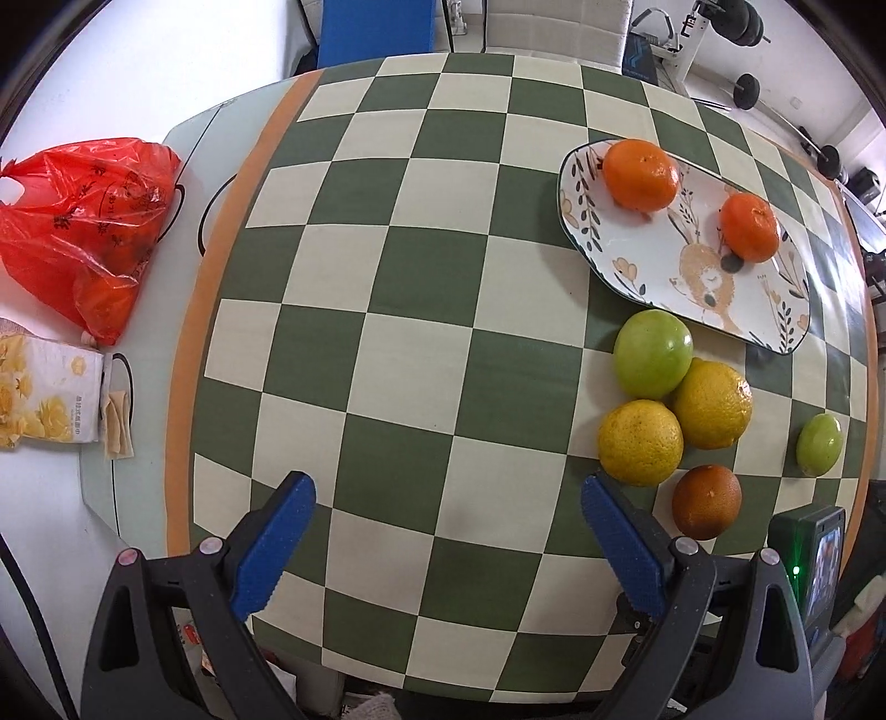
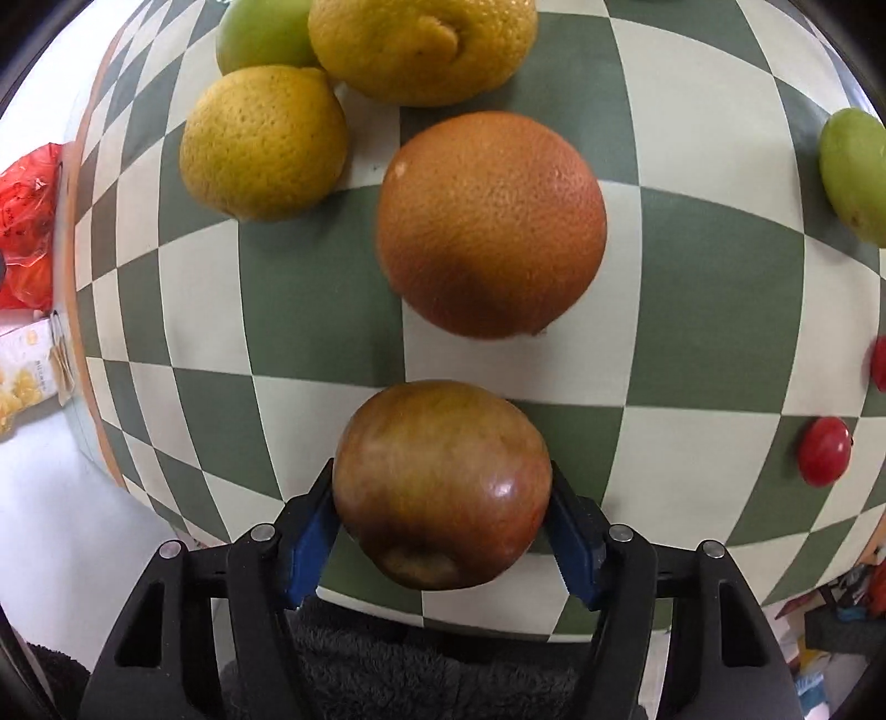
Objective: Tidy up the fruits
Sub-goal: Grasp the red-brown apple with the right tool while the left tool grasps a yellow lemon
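The right gripper (image 2: 442, 507) pinches a reddish-brown apple (image 2: 440, 482) between its blue pads, one pad on each flank of the fruit, low over the checkered green-and-cream tablecloth (image 2: 692, 288) near the table's front edge. Just beyond the apple lies a dark orange (image 2: 490, 221), close but apart from it. Further on sit two yellow lemons (image 2: 266, 141), touching each other, with a green apple (image 2: 260, 33) behind them. Off to the right lie a smaller green fruit (image 2: 855, 177) and two cherry tomatoes (image 2: 824, 451).

The left gripper (image 1: 448, 498) hangs with its jaws spread wide and nothing between them, over bare tablecloth (image 1: 387, 249). To its right the wrist view shows the same cluster: the lemons (image 1: 639, 443), the green apple (image 1: 653, 354) and the dark orange (image 1: 706, 501), the last near the gripper's right finger. Past them an oblong patterned plate (image 1: 637, 243) holds two mandarins (image 1: 641, 174), set apart from each other. At the far left, off the cloth, lie a red plastic bag (image 1: 83, 221) with fruit in it and a yellow-flowered tissue pack (image 1: 44, 393).
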`<state>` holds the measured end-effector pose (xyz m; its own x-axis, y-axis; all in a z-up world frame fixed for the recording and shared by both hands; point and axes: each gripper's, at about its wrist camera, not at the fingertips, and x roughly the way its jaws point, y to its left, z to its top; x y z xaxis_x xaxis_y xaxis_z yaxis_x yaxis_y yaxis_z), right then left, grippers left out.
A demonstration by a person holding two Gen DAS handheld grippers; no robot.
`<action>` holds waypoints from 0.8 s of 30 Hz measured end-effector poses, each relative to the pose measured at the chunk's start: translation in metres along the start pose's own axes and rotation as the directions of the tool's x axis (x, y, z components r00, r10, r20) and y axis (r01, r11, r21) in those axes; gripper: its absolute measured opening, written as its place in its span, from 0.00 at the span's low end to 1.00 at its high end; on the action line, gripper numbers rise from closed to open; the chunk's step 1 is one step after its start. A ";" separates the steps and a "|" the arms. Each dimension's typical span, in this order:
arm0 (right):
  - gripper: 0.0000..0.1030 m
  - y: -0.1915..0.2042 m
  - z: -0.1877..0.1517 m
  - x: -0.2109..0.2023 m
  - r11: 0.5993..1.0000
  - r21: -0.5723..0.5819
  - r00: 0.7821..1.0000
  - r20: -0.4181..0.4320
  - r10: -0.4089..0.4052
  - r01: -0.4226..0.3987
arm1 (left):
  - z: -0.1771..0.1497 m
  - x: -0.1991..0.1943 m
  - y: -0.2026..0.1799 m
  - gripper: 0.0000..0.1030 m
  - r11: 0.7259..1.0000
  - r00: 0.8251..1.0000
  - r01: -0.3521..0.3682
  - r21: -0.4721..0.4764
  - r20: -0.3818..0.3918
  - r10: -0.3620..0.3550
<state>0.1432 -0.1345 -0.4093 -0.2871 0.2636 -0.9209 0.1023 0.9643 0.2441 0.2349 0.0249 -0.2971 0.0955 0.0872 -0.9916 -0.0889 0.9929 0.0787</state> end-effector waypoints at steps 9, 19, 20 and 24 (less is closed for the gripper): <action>0.67 -0.036 -0.006 -0.030 0.999 0.015 0.993 0.111 -0.042 0.041 | 0.018 0.031 -0.050 0.96 0.993 0.991 0.084 0.080 -0.112 -0.075; 0.67 -0.086 0.020 -0.048 0.994 0.104 0.991 0.130 -0.031 0.018 | 0.030 0.086 -0.093 0.91 0.976 0.959 0.187 0.113 -0.234 -0.157; 0.67 -0.088 0.019 -0.048 0.994 0.107 0.992 0.126 -0.027 0.014 | 0.031 0.087 -0.094 0.90 0.973 0.960 0.197 0.118 -0.227 -0.166; 0.67 -0.094 0.029 -0.042 0.993 0.118 0.993 0.114 -0.019 0.006 | 0.032 0.092 -0.096 0.55 0.965 0.953 0.234 0.116 -0.226 -0.204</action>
<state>0.1734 -0.2366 -0.4029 -0.1781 0.2403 -0.9542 0.2123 0.9563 0.2012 0.2837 -0.0599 -0.3929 -0.1147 -0.1381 -0.9838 0.0512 0.9882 -0.1446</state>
